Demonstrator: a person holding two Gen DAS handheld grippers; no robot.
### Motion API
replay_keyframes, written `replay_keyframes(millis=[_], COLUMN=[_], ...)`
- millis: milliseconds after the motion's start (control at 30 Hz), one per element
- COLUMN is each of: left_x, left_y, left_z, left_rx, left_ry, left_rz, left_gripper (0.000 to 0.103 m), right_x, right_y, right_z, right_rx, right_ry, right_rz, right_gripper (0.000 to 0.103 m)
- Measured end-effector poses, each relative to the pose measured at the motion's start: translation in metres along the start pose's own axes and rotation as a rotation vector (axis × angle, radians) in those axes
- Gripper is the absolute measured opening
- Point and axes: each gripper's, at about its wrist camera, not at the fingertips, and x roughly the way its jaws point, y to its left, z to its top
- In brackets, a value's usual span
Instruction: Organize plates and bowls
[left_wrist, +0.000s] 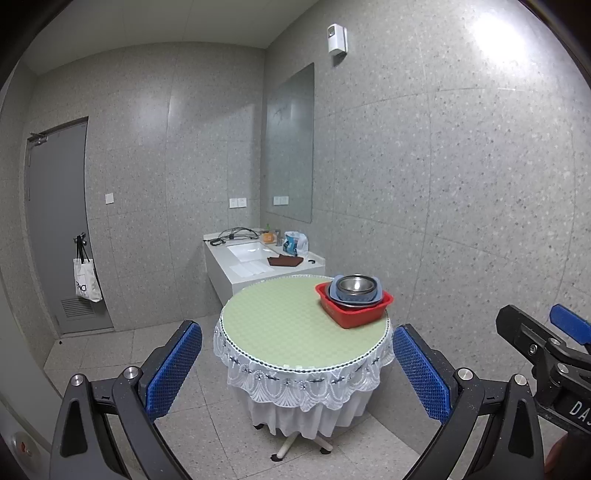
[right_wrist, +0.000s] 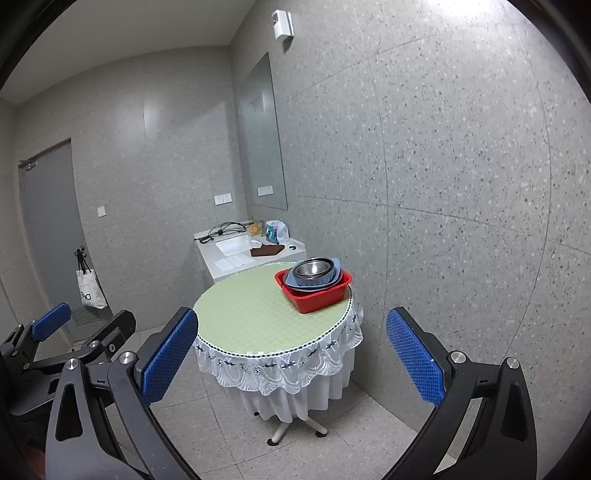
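A red plastic tub (left_wrist: 360, 314) (right_wrist: 317, 297) stands at the far right of a round table (left_wrist: 288, 328) (right_wrist: 255, 317) with a green top and white lace skirt. Inside it a blue plate (left_wrist: 375, 293) (right_wrist: 334, 275) holds a stack of steel bowls (left_wrist: 356, 286) (right_wrist: 312, 269). My left gripper (left_wrist: 297, 369) is open and empty, well short of the table. My right gripper (right_wrist: 291, 363) is also open and empty, held back from the table; it also shows at the left wrist view's right edge.
A white sink counter (left_wrist: 236, 266) (right_wrist: 221, 258) behind the table carries cables, a brown cloth and a bag. A grey door (left_wrist: 59, 229) with a hanging tote bag (left_wrist: 86, 282) is at the left. Speckled walls close in on the right; tiled floor surrounds the table.
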Motion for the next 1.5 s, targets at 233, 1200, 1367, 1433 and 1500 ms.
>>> replay_keyframes(millis=[233, 1200, 1367, 1433, 1500], left_x=[0.004, 0.006, 0.008, 0.008, 0.008], left_y=[-0.003, -0.013, -0.016, -0.017, -0.017], left_z=[-0.003, -0.012, -0.013, -0.015, -0.015], left_rx=[-0.003, -0.008, -0.011, -0.012, -0.012], left_ry=[-0.004, -0.032, -0.033, -0.035, -0.035], left_rz=[0.003, 0.026, 0.028, 0.03, 0.031], left_gripper=[0.102, 0.102, 0.102, 0.102, 0.102], right_x=[-0.001, -0.004, -0.004, -0.003, -0.004], right_y=[0.001, 0.004, 0.004, 0.004, 0.005], right_z=[0.001, 0.007, 0.008, 0.008, 0.008], right_rx=[-0.011, -0.066, -0.067, -0.068, -0.067], right_ry=[-0.009, -0.078, -0.078, -0.079, -0.077], right_rz=[-0.004, -0.01, -0.012, -0.012, -0.012], right_gripper=[0.103, 0.103, 0.103, 0.103, 0.103])
